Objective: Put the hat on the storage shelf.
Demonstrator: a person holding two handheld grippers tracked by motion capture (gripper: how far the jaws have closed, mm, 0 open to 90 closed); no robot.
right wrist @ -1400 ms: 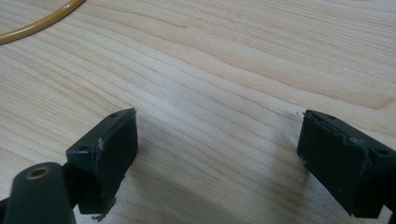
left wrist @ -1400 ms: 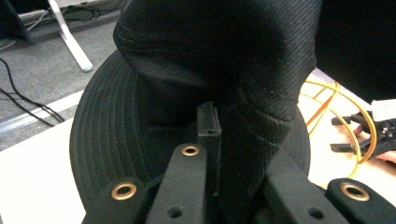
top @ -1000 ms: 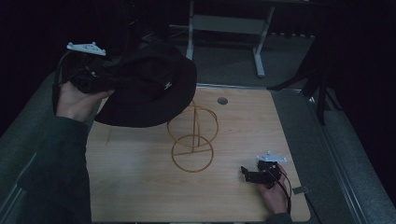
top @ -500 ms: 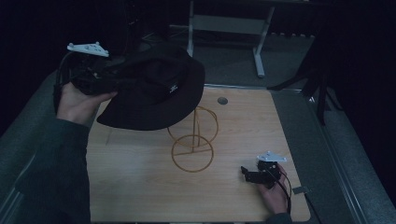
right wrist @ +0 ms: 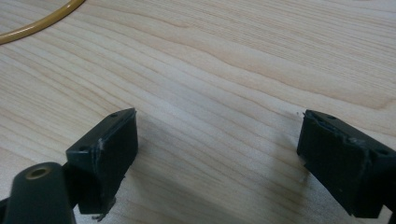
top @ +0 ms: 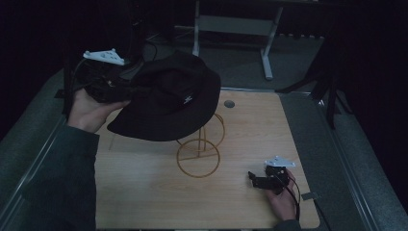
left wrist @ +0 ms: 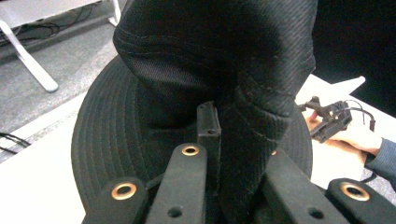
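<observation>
Left gripper clamped on brim of black bucket hat, jaws pinching fabric fold. Hat: dark twill, stitched brim, small white label on crown side. Held aloft over gold wire stand, crown up, tilted, brim toward table. Stand top hidden behind hat. Right gripper rests on table near right edge, jaws wide apart, holding nothing.

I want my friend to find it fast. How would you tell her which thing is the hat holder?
Look at the middle of the wooden table. Just below the black hat that the left hand-held gripper holds up stands the hat holder. It is the one thin golden wire thing, made of rings.
</observation>
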